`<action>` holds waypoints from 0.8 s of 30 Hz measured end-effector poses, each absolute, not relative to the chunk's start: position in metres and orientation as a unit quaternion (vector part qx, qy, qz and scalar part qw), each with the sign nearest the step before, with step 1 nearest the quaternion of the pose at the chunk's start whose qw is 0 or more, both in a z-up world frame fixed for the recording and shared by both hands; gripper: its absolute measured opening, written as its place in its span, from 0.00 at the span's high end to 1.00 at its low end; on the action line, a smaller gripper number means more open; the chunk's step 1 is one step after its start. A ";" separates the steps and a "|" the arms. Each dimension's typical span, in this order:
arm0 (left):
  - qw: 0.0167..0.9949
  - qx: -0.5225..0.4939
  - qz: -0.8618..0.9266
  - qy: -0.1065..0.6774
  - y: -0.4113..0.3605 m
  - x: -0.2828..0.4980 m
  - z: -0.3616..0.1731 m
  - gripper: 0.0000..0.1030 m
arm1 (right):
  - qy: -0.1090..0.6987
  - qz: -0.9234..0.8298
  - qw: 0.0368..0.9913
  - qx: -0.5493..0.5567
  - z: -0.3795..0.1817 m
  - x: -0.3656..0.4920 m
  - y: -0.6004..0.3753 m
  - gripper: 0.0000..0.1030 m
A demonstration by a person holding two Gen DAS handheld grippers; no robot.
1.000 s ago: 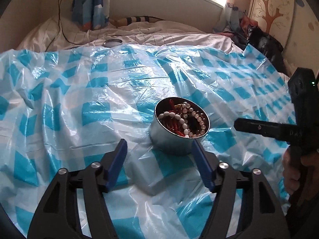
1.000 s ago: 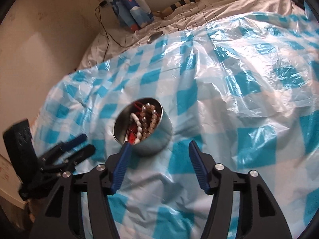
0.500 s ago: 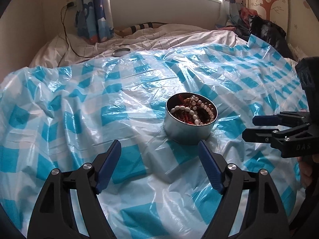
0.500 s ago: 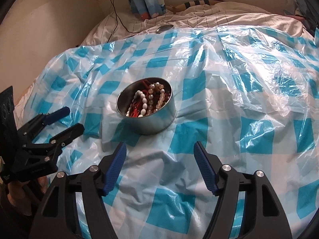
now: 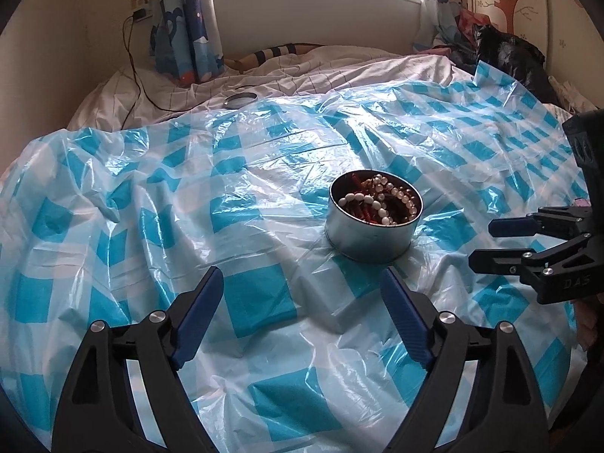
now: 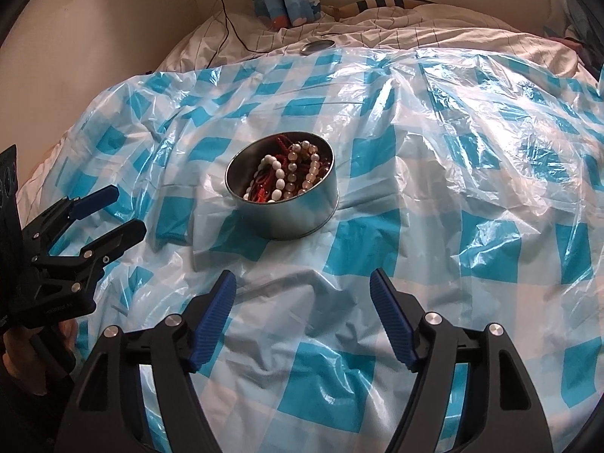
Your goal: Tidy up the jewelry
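both grippers backed off, tin filled

nearest, left gripper (image 5: 302,290) and right gripper (image 6: 302,287), jaws just opened wide, empty. beyond, round silver metal tin (image 5: 372,239) of bead bracelets (image 6: 287,179) on blue-checked plastic sheet (image 5: 151,207). farther, round metal lid (image 5: 239,100) on bed; probably next: fetching and fitting it squarely.

The left gripper (image 5: 302,294) points downward with its blue-padded jaws spread wide, nothing between them; they have just been opening. The right gripper (image 6: 302,287) matches it, jaws apart and empty, also just opening. A hand (image 6: 15,355) grips the left gripper's handle.
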State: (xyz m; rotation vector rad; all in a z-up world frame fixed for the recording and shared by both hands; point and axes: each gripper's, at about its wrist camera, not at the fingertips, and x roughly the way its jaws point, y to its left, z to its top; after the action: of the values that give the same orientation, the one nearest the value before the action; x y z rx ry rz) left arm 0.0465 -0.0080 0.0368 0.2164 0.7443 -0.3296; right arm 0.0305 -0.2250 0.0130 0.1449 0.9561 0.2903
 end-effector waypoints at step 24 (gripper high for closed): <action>0.915 0.042 -0.104 0.388 -0.024 0.051 0.032 0.07 | 0.409 0.029 0.911 0.042 0.019 0.019 -0.213 0.14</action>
State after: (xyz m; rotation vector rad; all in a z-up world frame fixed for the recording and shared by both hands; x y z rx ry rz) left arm 0.0511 -0.0244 0.0324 0.0871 0.7978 -0.2145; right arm 0.0194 -0.2129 0.0189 0.0859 0.8431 0.0600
